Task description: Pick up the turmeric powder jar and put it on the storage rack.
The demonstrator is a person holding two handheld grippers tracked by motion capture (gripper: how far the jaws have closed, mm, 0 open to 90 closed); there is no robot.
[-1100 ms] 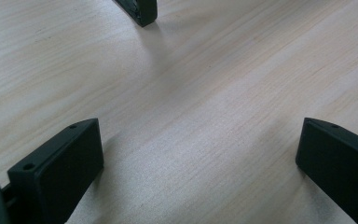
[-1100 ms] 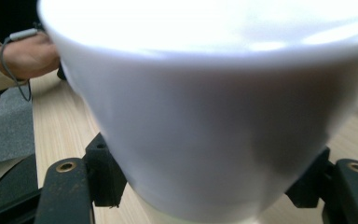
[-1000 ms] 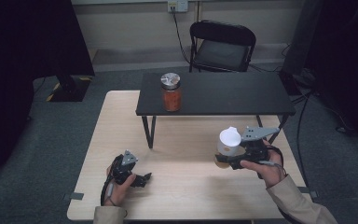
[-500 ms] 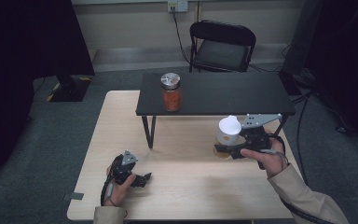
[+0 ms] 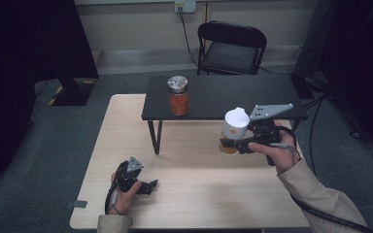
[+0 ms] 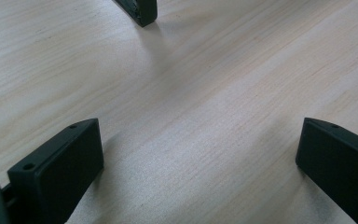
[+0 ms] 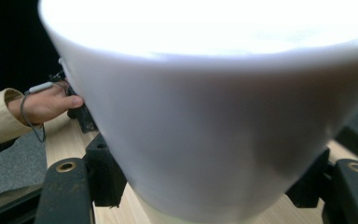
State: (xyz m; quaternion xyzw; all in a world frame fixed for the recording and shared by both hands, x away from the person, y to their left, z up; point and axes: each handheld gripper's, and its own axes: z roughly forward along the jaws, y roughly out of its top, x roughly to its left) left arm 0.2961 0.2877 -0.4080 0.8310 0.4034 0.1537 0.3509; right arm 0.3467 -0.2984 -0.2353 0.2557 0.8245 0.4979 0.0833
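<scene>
My right gripper [image 5: 231, 144] is shut on a white cup-shaped container [image 5: 236, 124] with an amber lower part, and holds it upright in the air just in front of the low black shelf [image 5: 223, 97]. In the right gripper view the white container [image 7: 205, 116] sits close up between the black fingers [image 7: 105, 177]. A jar of red contents with a metal lid [image 5: 178, 95] stands on the shelf's left part. My left gripper [image 5: 148, 186] rests on the wooden table [image 5: 199, 194] near the front left, open, with bare wood between its jaws [image 6: 196, 158].
The shelf stands on thin black legs [image 5: 156, 138] on the table's far half. A black folding chair [image 5: 230, 48] stands behind the table. Cables trail on the floor at the right [image 5: 315, 121]. The person's other hand [image 7: 46, 105] appears far off in the right gripper view.
My right gripper has risen with the white container and drifted left, nearer the shelf's front edge. The left gripper has stayed where it was.
</scene>
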